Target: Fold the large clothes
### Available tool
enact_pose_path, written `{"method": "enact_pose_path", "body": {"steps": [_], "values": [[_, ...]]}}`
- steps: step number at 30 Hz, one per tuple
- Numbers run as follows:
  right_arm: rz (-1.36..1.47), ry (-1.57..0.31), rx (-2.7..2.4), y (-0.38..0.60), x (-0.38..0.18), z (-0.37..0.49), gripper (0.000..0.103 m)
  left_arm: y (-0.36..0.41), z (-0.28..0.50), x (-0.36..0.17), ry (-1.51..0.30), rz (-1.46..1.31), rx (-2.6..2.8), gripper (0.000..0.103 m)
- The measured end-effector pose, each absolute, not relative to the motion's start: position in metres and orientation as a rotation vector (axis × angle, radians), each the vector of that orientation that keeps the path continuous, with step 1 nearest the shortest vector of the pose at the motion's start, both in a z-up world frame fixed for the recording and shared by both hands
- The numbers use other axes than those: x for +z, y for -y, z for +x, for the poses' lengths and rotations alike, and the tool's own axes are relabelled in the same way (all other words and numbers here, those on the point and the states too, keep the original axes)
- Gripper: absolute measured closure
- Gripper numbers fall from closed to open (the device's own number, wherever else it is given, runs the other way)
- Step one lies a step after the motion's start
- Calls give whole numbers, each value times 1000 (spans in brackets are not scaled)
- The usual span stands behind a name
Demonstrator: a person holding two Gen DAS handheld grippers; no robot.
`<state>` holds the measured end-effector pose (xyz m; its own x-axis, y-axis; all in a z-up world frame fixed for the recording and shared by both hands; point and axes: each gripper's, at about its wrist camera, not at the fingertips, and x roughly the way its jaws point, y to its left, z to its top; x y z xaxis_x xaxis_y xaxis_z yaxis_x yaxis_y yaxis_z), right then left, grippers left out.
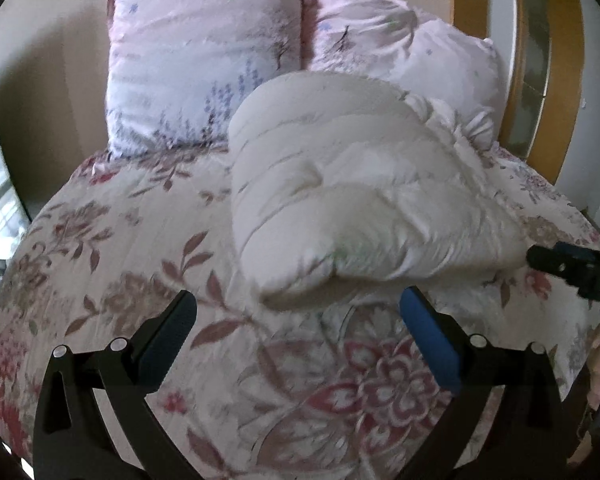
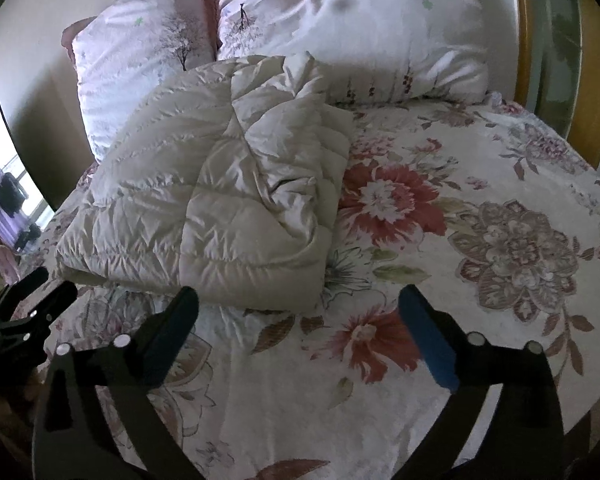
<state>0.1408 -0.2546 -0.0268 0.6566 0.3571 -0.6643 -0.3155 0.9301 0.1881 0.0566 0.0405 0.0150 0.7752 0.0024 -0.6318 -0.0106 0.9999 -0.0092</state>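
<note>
A cream quilted down jacket (image 1: 352,192) lies folded into a thick bundle on the floral bedspread (image 1: 148,272), in front of the pillows. It also shows in the right wrist view (image 2: 220,200), left of centre. My left gripper (image 1: 298,300) is open and empty, just in front of the bundle's near edge. My right gripper (image 2: 298,300) is open and empty, near the bundle's front right corner. The right gripper's tip shows at the right edge of the left wrist view (image 1: 572,268). The left gripper shows at the far left of the right wrist view (image 2: 24,308).
Two pink floral pillows (image 1: 204,60) (image 2: 352,28) lean against the beige wall behind the jacket. A wooden bed frame (image 1: 560,80) stands at the right. A window (image 2: 8,188) is at the left. The bedspread (image 2: 480,220) stretches to the right of the bundle.
</note>
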Motion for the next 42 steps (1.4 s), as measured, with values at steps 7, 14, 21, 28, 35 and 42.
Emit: {"method": "enact_pose_path", "body": {"steps": [7,14,21,28,35,42], "values": [[16,-801,403,242,-33,132,2,-50,50,3,-753,-44,52,1],[-28,-854,422,228,-44,126,2,-46,48,3,-777,-34,49,1],[-49,-873,436,222,-49,125,2,-38,51,-1,-800,-17,40,1],[-53,-886,442,221,-53,126,2,-40,51,-3,-808,-24,44,1],[-58,-889,444,220,-54,127,2,-40,52,-4,-812,-29,43,1],[-57,-889,444,220,-54,127,2,-40,53,-6,-814,-32,43,1]]}}
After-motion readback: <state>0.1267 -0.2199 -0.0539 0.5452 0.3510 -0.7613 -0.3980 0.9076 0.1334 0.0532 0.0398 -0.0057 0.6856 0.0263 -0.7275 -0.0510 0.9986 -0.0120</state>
